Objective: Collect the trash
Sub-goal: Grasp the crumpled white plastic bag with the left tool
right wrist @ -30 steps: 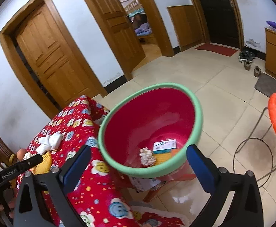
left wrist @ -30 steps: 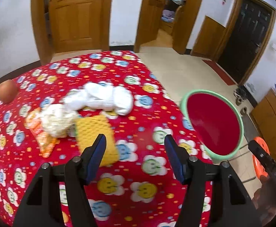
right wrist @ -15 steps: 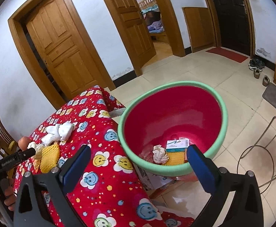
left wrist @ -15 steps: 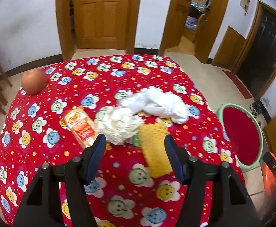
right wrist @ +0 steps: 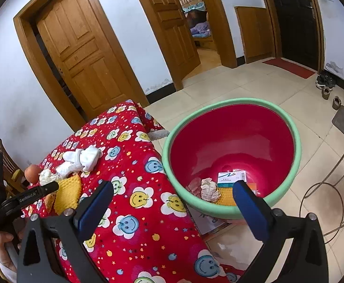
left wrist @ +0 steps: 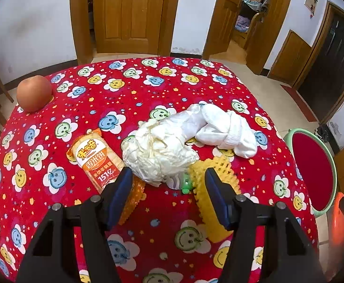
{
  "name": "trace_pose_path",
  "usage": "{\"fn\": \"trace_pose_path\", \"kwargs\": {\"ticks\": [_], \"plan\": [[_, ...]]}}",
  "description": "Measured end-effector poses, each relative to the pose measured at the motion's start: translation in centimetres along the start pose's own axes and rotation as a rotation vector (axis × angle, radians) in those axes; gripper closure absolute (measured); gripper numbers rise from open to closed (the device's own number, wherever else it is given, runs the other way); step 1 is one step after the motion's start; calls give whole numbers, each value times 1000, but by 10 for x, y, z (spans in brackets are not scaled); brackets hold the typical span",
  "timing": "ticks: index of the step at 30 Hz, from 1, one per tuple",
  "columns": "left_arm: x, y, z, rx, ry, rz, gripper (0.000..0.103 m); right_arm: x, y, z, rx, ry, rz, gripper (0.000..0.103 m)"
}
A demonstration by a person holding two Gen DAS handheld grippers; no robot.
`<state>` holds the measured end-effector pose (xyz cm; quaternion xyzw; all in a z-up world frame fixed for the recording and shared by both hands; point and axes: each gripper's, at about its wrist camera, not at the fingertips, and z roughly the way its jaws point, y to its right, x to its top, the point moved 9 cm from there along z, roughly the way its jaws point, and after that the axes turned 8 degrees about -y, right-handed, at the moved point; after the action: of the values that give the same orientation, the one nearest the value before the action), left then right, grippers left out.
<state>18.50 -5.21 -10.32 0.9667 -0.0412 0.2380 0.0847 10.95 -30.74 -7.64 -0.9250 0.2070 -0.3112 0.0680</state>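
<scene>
The left gripper (left wrist: 168, 184) pointed steeply down at the table (left wrist: 148, 89), its blue fingers (left wrist: 121, 193) spread apart with nothing pinched between them. Just past the fingertips lay a crumpled wad of pale paper (left wrist: 157, 151). To its left, touching it, sat an orange snack packet (left wrist: 94, 158), partly under the left finger. On the other side a yellow waffle-textured sponge (left wrist: 215, 181) ran under the right finger, and a small green thing (left wrist: 187, 184) peeked out between wad and sponge; I could not tell what it was. White socks (left wrist: 223, 127) lay bunched just behind the wad. An apple (left wrist: 34, 93) stood well apart at the far left edge of the red smiley-flower cloth.

The right gripper (right wrist: 172, 197) was tilted down too, held over the table's corner, its fingers (right wrist: 249, 205) spread wide and holding nothing. Beyond it, off the table's side, stood a red basin with a green rim (right wrist: 292, 127). Inside the basin lay a crumpled paper ball (right wrist: 208, 188), a small white-and-teal box (right wrist: 228, 178) and a yellow piece (right wrist: 226, 195). A hand (right wrist: 4, 243) gripped the left tool's handle at the lower left of the right-hand view.
</scene>
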Motion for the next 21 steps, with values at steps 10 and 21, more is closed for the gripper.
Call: {"fn": "trace_pose_path", "kwargs": {"ticks": [10, 21], "plan": [[8, -9, 0, -8, 31, -18, 71, -5, -11, 8, 9, -23, -25, 0], [3, -8, -15, -30, 43, -20, 83, -8, -21, 9, 19, -28, -46, 0]]}}
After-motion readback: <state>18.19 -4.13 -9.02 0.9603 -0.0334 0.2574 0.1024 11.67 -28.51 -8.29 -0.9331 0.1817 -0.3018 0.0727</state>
